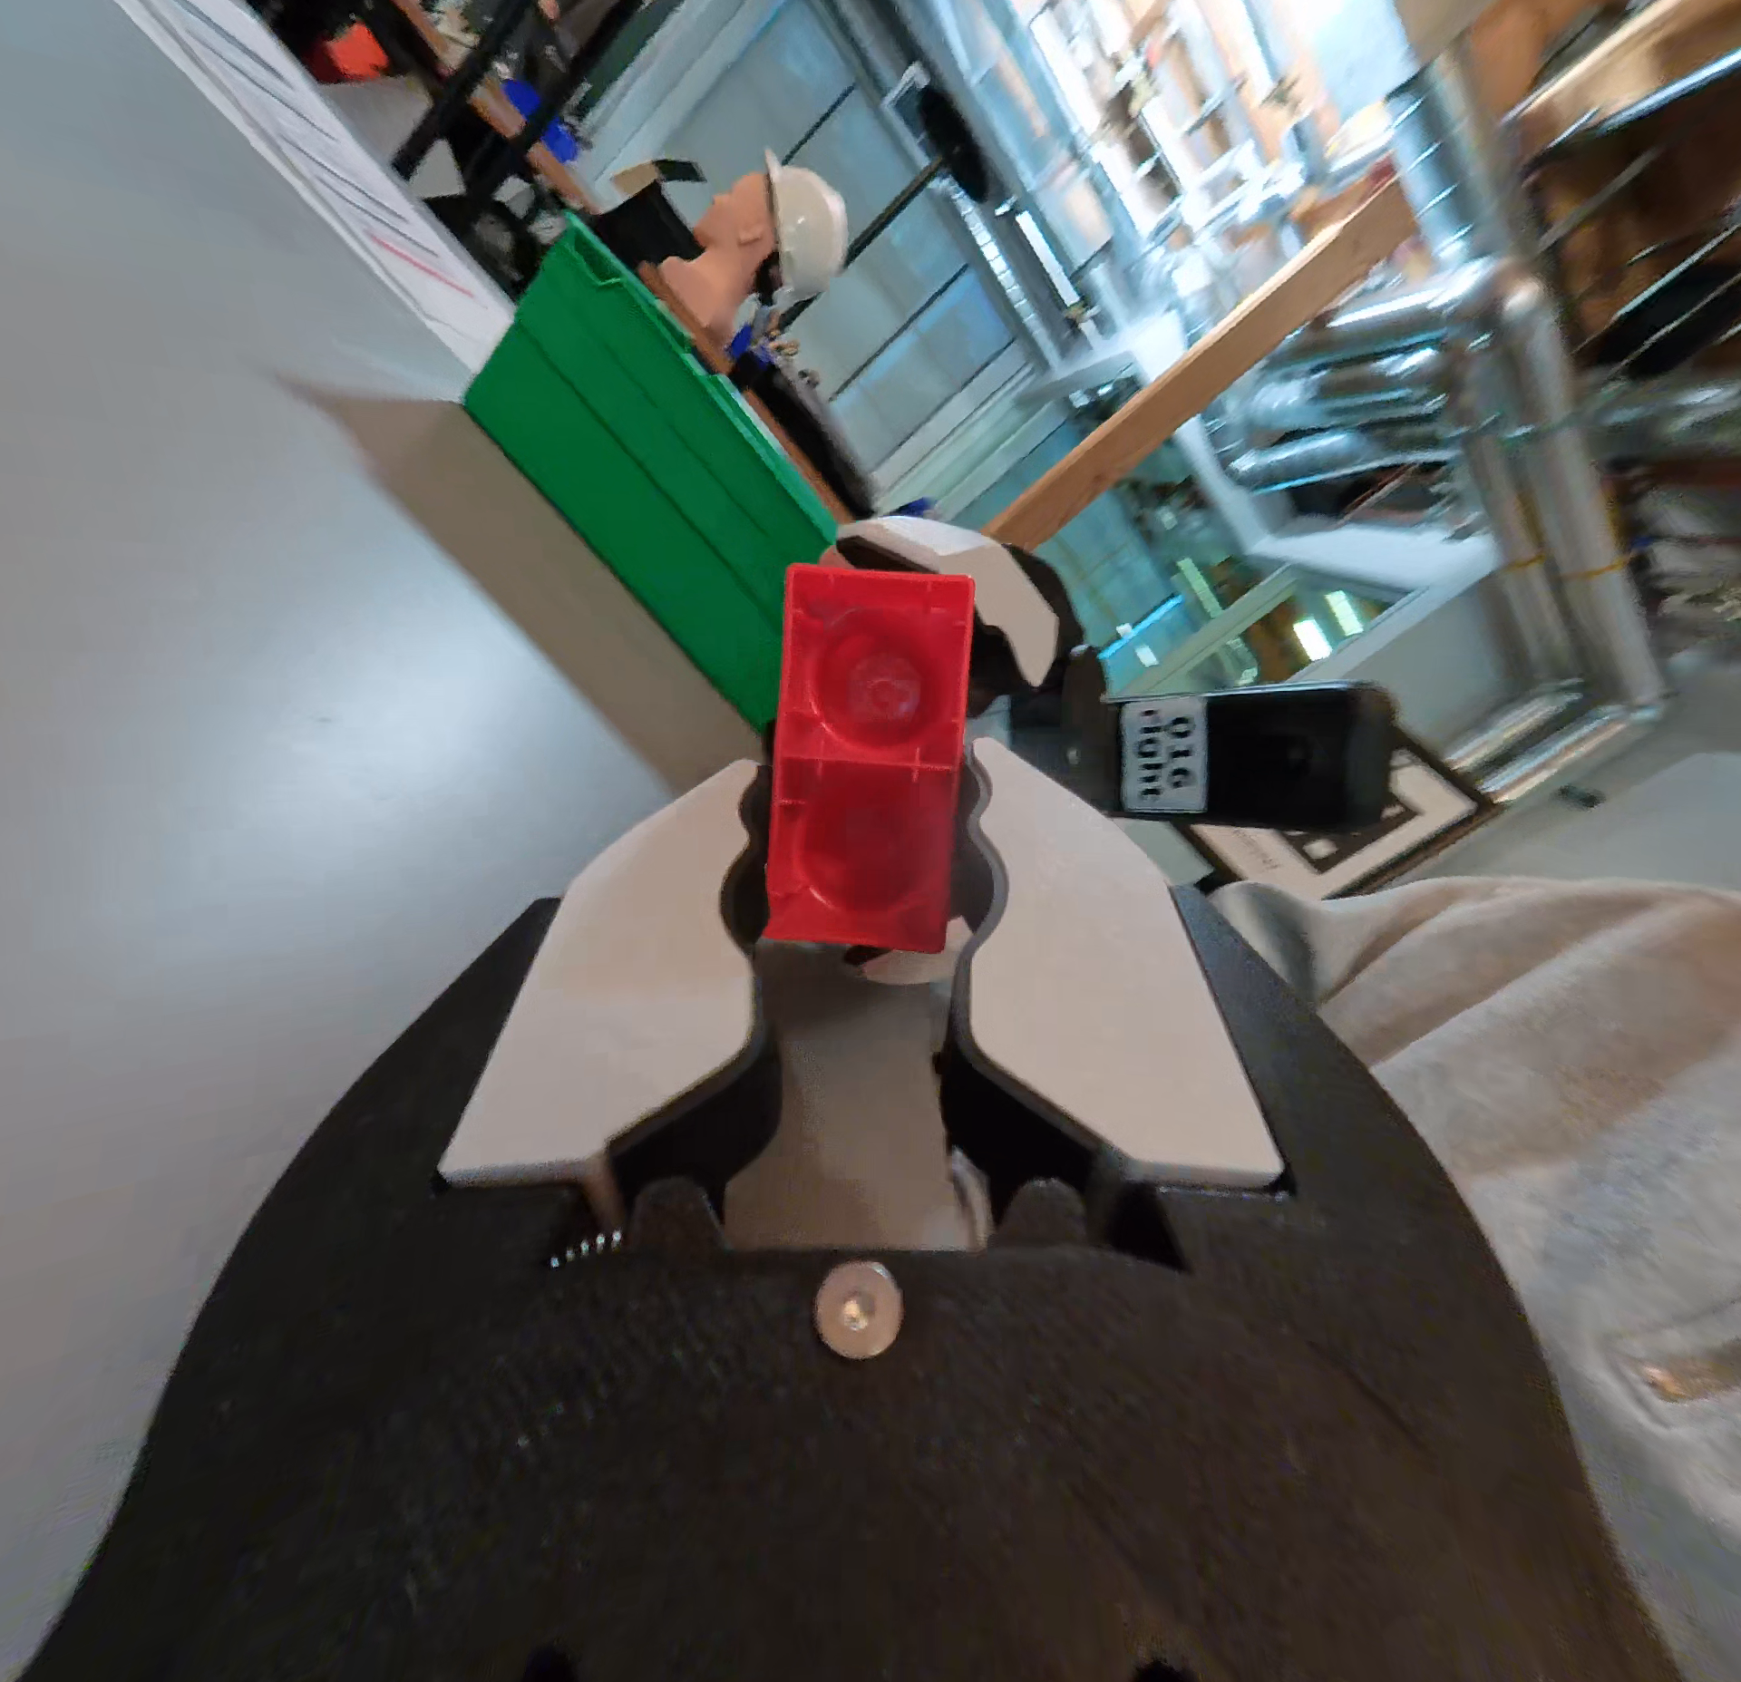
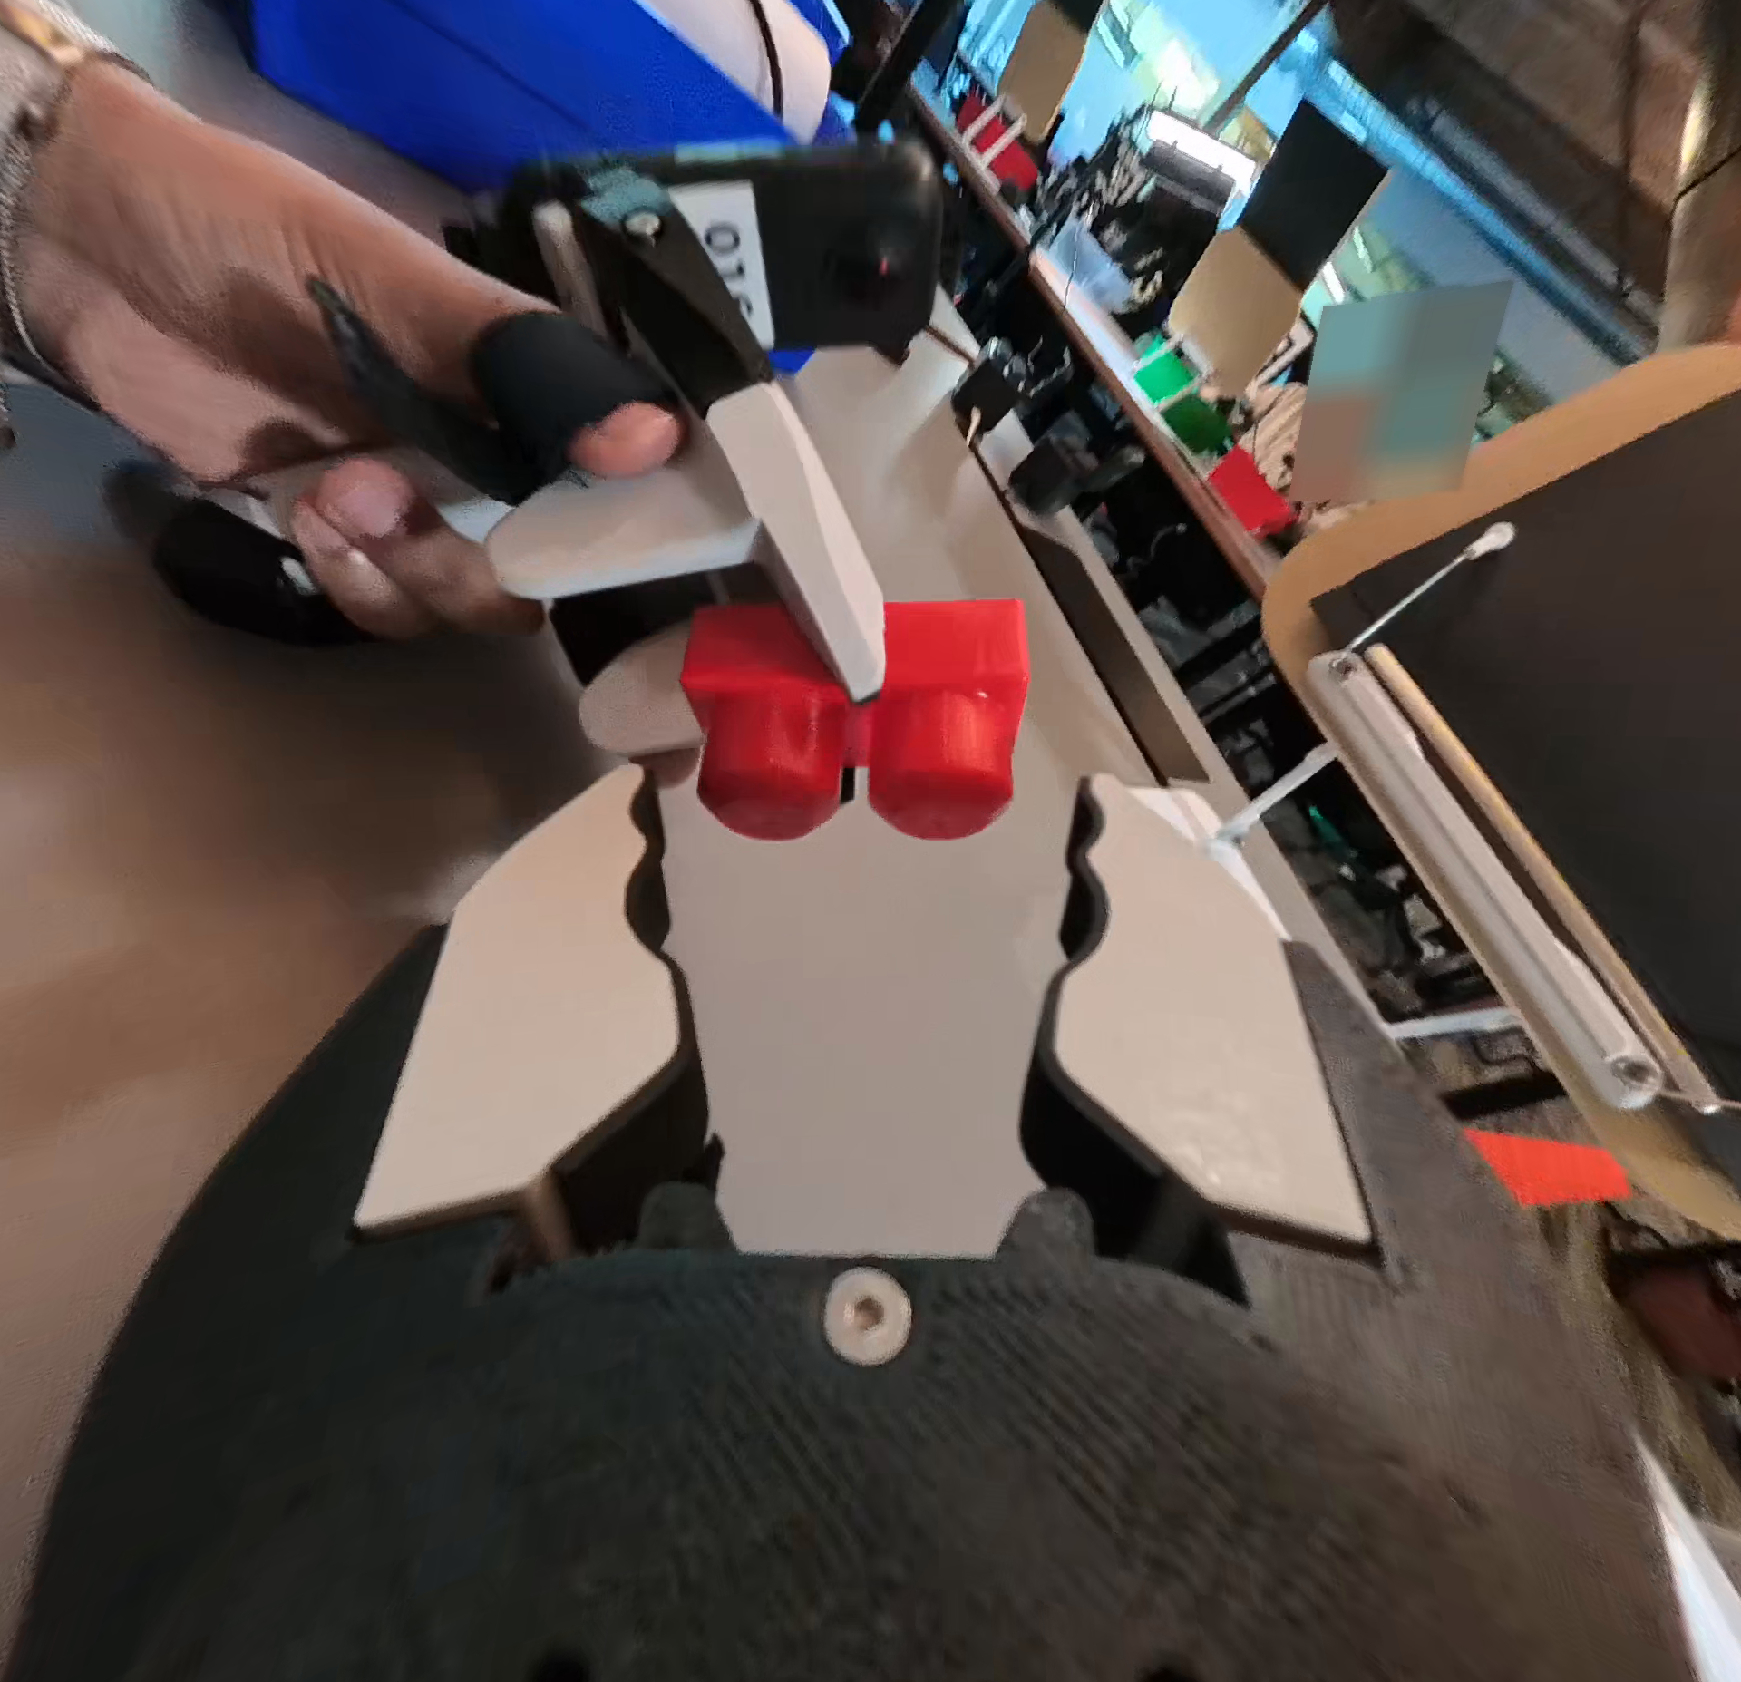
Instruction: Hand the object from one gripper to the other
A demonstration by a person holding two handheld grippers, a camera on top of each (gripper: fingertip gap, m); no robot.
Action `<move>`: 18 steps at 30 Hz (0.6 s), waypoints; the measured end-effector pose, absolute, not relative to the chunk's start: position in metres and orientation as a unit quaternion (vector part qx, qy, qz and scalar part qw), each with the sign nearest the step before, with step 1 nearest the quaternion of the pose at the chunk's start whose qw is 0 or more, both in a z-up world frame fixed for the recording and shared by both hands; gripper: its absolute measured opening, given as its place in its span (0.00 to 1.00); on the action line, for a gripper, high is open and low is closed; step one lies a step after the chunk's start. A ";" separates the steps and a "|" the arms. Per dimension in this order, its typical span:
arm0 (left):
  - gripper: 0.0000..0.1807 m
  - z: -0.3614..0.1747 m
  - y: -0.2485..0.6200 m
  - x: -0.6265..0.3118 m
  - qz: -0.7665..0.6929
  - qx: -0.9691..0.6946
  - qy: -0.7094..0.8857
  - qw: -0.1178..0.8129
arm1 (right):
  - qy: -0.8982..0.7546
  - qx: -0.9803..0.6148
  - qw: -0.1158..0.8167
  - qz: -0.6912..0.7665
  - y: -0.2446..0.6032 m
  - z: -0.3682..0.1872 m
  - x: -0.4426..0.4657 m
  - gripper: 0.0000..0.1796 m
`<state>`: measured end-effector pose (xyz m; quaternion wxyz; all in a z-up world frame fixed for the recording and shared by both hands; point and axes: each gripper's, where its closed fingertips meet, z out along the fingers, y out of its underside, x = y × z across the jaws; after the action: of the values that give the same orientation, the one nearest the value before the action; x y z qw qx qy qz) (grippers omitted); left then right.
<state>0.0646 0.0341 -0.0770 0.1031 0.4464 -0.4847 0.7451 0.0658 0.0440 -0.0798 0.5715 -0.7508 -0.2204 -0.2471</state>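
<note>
Two grippers: both are shown close together in mid-air, with one red brick between them.

Object: a red two-stud toy brick (image 1: 867, 761) is seen from its hollow underside in the left wrist view and from its stud side (image 2: 853, 723) in the right wrist view.

Left gripper: the left gripper (image 1: 862, 845) is closed on the lower half of the brick, its two pale fingers pressed against the brick's long sides. From the right wrist view the same gripper (image 2: 829, 657) is seen farther off, held by a person's hand (image 2: 283, 393), one finger lying across the brick's back.

Right gripper: the right gripper (image 2: 862, 845) is spread wide, its fingers well apart, with nothing held; the studs sit just ahead of the gap, slightly left of its middle. In the left wrist view its pale fingers (image 1: 999, 600) appear behind the brick's upper end.

Contact: whether the right fingers already touch the brick cannot be told, since that end is hidden and the frame is slightly blurred; it probably is not yet enclosed.

Done so far: the brick is judged lifted, gripped and presented to the receiving side.

Left to do: the right fingers must be brought round the free end and closed, then the left grip released.

Surroundings: a green bin (image 1: 641, 469) stands on the pale table (image 1: 188, 695).
</note>
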 end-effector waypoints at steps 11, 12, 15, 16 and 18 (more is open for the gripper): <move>0.21 -0.059 0.021 0.049 0.779 0.394 -0.404 0.274 | -0.242 -0.698 0.645 -0.198 0.039 -0.053 0.045 0.42; 0.21 -0.058 0.021 0.049 0.780 0.393 -0.402 0.275 | -0.245 -0.698 0.644 -0.196 0.038 -0.053 0.044 0.41; 0.21 -0.057 0.023 0.049 0.782 0.391 -0.396 0.280 | -0.249 -0.697 0.642 -0.198 0.038 -0.053 0.043 0.36; 0.21 -0.057 0.023 0.049 0.782 0.391 -0.396 0.281 | -0.248 -0.699 0.641 -0.197 0.038 -0.053 0.043 0.36; 0.21 -0.056 0.022 0.048 0.784 0.387 -0.395 0.283 | -0.246 -0.700 0.641 -0.194 0.038 -0.052 0.042 0.36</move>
<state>0.0482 0.0224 -0.0561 0.2827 0.3871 -0.3948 0.7838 0.0424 0.0377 -0.0521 0.6415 -0.7004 -0.2459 -0.1937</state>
